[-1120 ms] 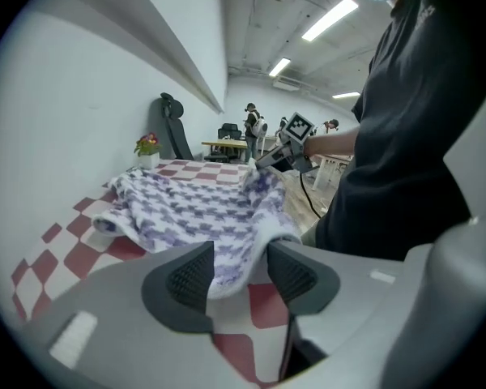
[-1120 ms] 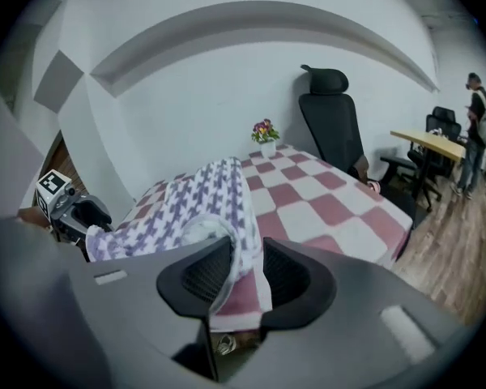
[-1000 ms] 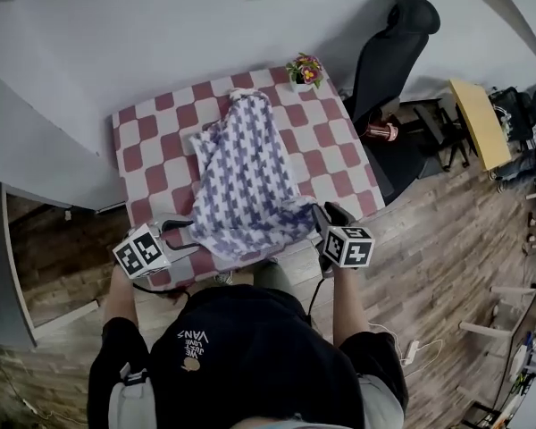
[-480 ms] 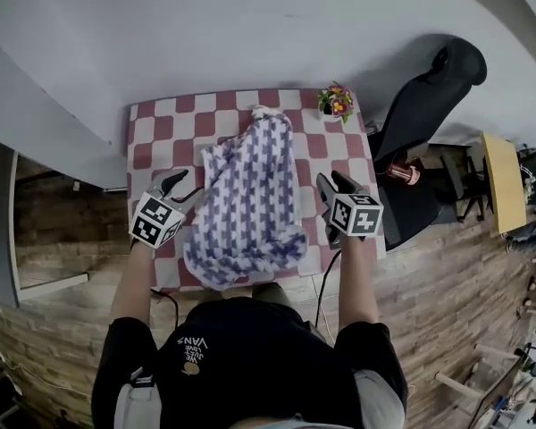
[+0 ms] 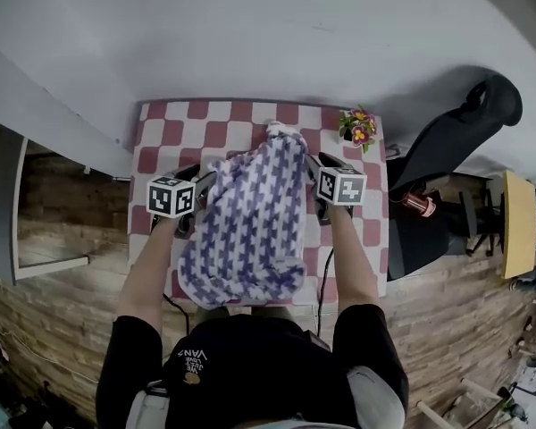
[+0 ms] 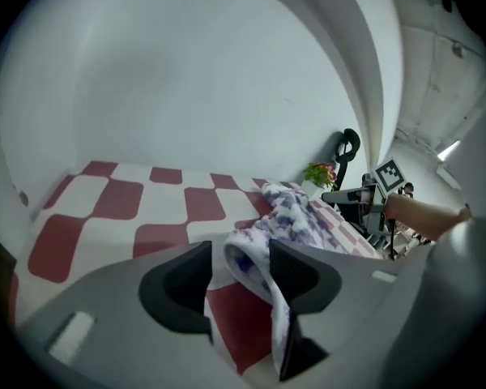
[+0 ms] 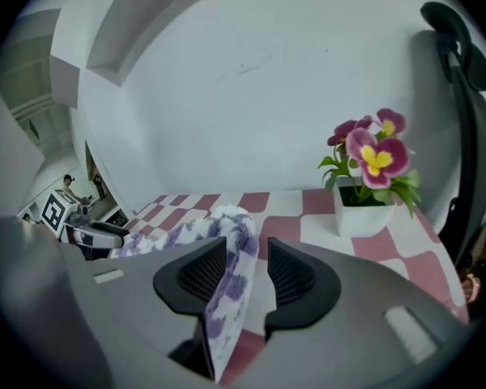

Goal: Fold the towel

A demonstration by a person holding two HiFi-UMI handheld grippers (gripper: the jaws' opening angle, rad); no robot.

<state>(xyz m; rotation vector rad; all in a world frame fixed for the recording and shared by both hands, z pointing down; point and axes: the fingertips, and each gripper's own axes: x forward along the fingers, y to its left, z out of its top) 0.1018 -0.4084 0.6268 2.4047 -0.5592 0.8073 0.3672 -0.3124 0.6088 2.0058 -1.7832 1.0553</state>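
Presently the towel (image 5: 250,226) lies lengthwise down the checkered surface (image 5: 241,114), its far end bunched near the wall and its near end draped over the edge towards me. The left gripper (image 5: 204,184) sits at the towel's left border, the right gripper (image 5: 314,173) at its right border. Each gripper view shows a hem standing between the jaws, resting against one pad with a gap at the other – so I rate both sets of jaws as parted, nothing clamped.

Risks noted:
- If I lift before closing, either hem may slip out and the fold will collapse.
- If one side bites deeper than the other, the fold will likely come out skewed.
- The overhanging near end could drag the cloth off the surface.
- The flower pot (image 7: 371,193) stands just beside the right gripper – a wide swing could topple it.
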